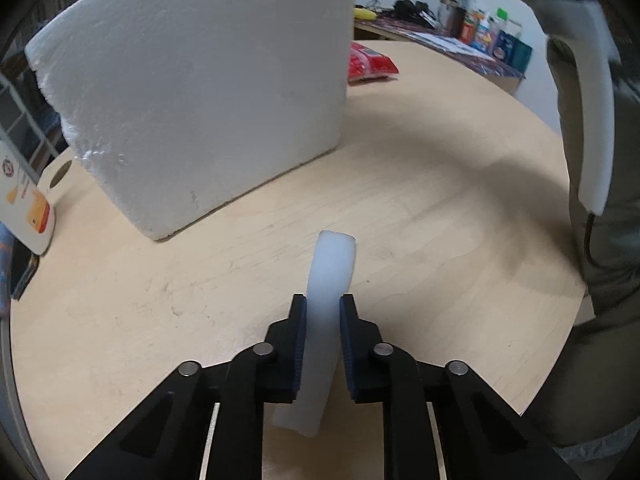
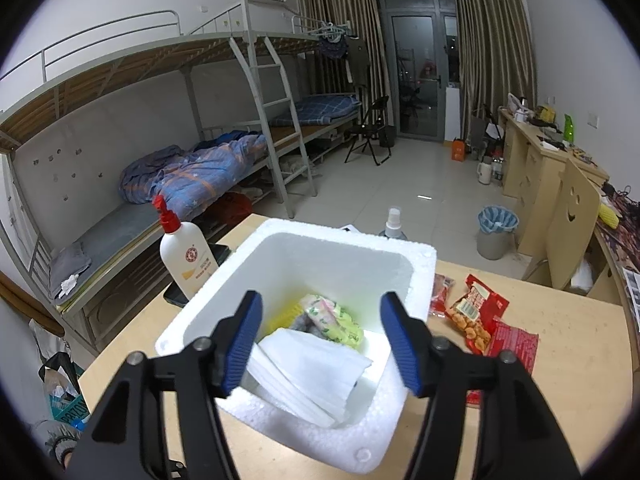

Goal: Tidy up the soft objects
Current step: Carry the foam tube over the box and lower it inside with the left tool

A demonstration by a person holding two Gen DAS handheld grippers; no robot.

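A white foam strip (image 1: 326, 320), standing on the table (image 1: 160, 300) in front of the foam box (image 1: 200, 100), is pinched by the left gripper (image 1: 323, 344). The strip should be lifted gently and carried over the box (image 2: 304, 320), above which the right gripper (image 2: 320, 344) is held spread and empty.

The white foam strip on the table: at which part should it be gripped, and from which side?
Grip the white foam strip across its thin width, near the middle of its length, coming from above and along it. It lies long and narrow on the wooden table, so only its two long sides fit between the jaws. The left gripper already pinches it this way.
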